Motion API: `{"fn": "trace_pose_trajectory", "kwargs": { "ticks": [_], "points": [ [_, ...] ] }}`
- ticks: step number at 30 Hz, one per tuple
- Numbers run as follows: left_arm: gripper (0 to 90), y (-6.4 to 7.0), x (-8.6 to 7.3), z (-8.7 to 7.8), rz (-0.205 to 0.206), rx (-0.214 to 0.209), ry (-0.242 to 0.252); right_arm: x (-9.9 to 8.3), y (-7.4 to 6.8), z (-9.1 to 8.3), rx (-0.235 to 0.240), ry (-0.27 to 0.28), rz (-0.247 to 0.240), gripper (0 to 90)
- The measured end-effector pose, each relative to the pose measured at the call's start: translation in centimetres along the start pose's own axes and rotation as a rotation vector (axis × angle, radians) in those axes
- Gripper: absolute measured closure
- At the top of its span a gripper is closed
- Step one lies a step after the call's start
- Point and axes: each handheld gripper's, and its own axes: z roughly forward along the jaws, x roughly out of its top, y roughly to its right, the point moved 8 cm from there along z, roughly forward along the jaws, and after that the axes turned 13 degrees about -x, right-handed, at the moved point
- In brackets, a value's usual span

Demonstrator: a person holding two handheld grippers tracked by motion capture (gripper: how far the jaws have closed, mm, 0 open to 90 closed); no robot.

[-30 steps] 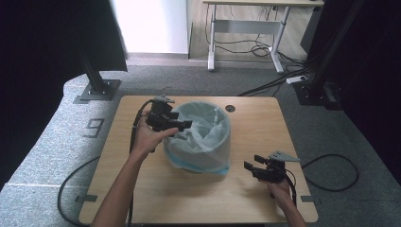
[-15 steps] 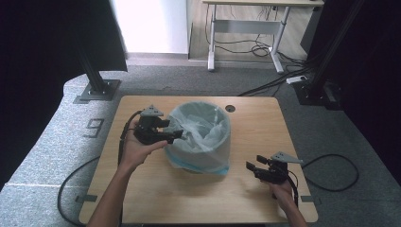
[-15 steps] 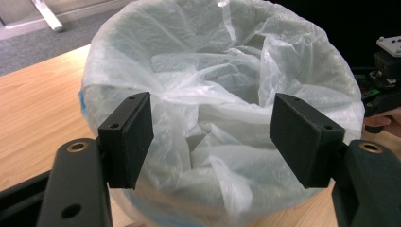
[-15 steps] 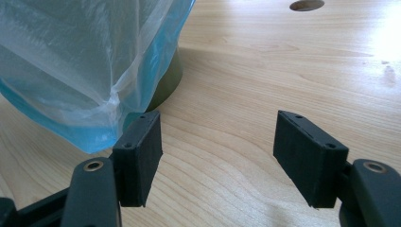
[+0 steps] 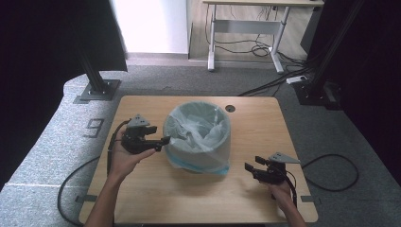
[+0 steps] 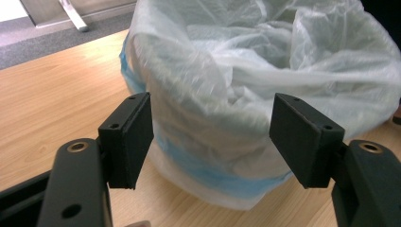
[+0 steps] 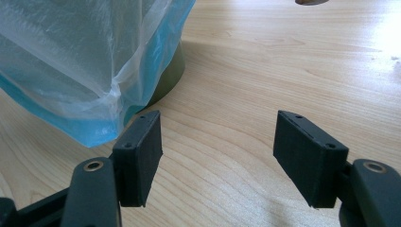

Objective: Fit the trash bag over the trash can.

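The bin liner [image 5: 198, 135] is a thin, translucent plastic bag, white with a blue band at its hem, draped over a small round bin [image 7: 170, 75] that stands near the centre of the worktop [image 5: 142, 198]. Its mouth is folded down over the bin's rim and hangs loosely down the outside wall, almost to the worktop.

Handling judgement: the film is very light, soft and slippery. It will crumple and stretch rather than resist, and may tear under a sharp pull. The bin under it looks light too, and may slide or tip if the liner is dragged sideways.

Recommended hold: pinch a gathered fold of the overhanging skirt, or the doubled film at the rim. A single flat layer against the wall gives little to grip.

The left tool [image 5: 163, 140] sits at the bin's 9 o'clock side, level with the liner's skirt and just beside it, jaws apart and empty. The right tool [image 5: 249, 167] rests at roughly 4 o'clock, near the bin, low over the worktop, jaws likewise spread and empty.
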Motion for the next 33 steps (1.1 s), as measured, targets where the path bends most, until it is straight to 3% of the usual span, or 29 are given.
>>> {"fn": "trace_pose_trajectory", "kwargs": {
  "ticks": [8, 19, 26, 33],
  "points": [
    [30.6, -0.5, -2.2, -0.7, 0.007, 0.029, -0.009, -0.3, -0.2, 0.2, 0.001, -0.011, -0.012, 32.4],
    [30.4, -1.1, -5.1, -0.2, -0.026, 0.039, -0.04, -0.4, 0.0, 0.2, -0.006, -0.014, -0.006, 32.4],
    [30.0, -1.1, -6.3, 0.6, -0.032, 0.048, -0.078, -0.4, 0.0, 0.2, -0.006, -0.017, -0.008, 32.4],
    [29.8, -1.3, -6.8, 0.9, -0.047, 0.046, -0.082, -0.5, 0.0, 0.3, -0.007, -0.02, -0.009, 32.4]
  ]
}}
